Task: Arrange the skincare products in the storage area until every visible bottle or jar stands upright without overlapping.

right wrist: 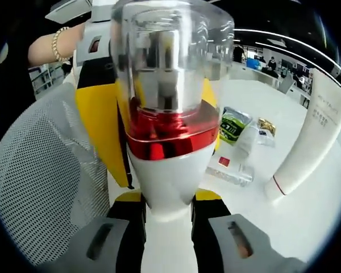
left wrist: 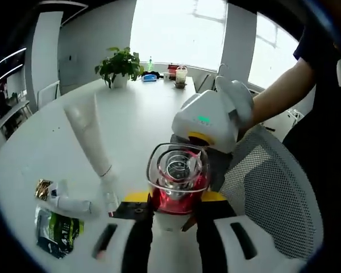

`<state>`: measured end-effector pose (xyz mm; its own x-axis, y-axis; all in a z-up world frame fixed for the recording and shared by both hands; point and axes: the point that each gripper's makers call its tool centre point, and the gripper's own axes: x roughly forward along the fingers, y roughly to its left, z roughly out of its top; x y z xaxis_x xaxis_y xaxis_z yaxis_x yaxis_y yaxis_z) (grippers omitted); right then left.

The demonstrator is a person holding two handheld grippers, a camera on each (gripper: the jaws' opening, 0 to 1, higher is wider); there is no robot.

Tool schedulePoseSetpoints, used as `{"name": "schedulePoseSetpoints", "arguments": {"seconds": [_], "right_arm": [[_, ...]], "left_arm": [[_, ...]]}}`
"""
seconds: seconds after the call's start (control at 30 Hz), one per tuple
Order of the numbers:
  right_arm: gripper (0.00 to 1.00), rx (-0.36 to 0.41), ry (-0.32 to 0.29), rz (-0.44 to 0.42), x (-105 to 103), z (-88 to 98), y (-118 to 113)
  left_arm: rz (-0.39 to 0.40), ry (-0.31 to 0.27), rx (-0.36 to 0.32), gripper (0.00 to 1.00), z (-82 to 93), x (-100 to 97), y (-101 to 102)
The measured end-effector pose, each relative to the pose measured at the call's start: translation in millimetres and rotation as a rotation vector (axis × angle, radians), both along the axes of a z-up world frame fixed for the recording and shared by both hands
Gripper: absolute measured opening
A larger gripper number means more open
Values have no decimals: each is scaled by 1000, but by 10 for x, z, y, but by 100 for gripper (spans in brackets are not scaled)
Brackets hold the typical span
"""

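Pump bottle [right wrist: 169,108] with clear glossy plastic cap, shiny red metallic collar, smooth white body, matt white desk [left wrist: 131,114], mesh-fabric chair [right wrist: 45,176]

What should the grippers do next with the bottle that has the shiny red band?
Probably carry the bottle over to the white table and stand it upright there. Both the left gripper and right gripper clamp it in the air above a mesh chair, while the white tube already stands on the table.

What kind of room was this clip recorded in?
Most likely an office or meeting space: a large white table with a potted plant beside big bright windows, a mesh office chair pulled up to it, and rows of desks in the background.
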<state>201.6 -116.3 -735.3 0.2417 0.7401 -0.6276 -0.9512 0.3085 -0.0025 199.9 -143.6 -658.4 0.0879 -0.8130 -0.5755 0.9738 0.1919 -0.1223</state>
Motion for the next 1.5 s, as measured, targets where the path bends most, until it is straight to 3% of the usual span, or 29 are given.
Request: {"name": "schedulePoseSetpoints", "arguments": {"seconds": [0.2,0.47,0.67,0.97,1.13,1.23,1.5], "right_arm": [[29,-34,-15,-7,4,-89,-6],[29,-23,-25,3,34,-56,-4],[29,-13,-56,10,40,-57,-18],[29,-5,-50,21,39,-68,-29],[29,-4,-37,18,59,-70,-104],[29,-6,-29,6,100,-71,-160],[29,-11,-27,-26,222,-73,-347]], "left_arm": [[-3,-23,30,25,-97,6,-10],[7,-18,6,26,-44,13,-36],[23,14,-9,27,-50,-14,-51],[52,35,4,28,-114,-6,-48],[101,80,-10,33,-155,32,9],[133,60,-6,38,-178,93,66],[215,85,-10,44,-229,163,212]]}}
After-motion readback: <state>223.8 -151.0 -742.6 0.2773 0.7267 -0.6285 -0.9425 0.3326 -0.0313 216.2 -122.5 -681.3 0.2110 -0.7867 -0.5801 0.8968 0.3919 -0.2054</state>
